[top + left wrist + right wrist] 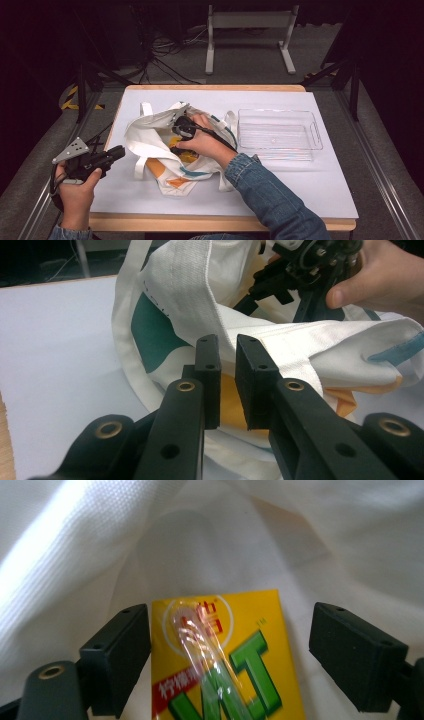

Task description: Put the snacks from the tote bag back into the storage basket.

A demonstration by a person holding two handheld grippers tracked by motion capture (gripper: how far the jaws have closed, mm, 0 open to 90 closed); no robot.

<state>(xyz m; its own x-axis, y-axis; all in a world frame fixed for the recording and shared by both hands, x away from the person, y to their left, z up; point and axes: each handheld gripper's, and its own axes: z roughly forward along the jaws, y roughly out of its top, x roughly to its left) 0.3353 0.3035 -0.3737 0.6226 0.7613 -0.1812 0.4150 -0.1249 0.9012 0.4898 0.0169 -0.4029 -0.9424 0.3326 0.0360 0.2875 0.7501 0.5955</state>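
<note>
Right gripper (227,650) jaws wide open inside the tote bag (155,130), straddling a yellow drink carton (225,660): one pad touches it, the other stands clear. The carton is visible in the right gripper view; the high view has it hidden by the hand (202,142). Left gripper (227,382) jaws nearly closed, empty, at the bag's 9 o'clock. Clear tray (312,145) at its 3 o'clock.

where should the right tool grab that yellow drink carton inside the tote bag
Across its two long side edges, coming straight along the present approach: the yellow carton lies flat in the tote bag, between the open right tool jaws, with a wrapped straw on its face.
</note>
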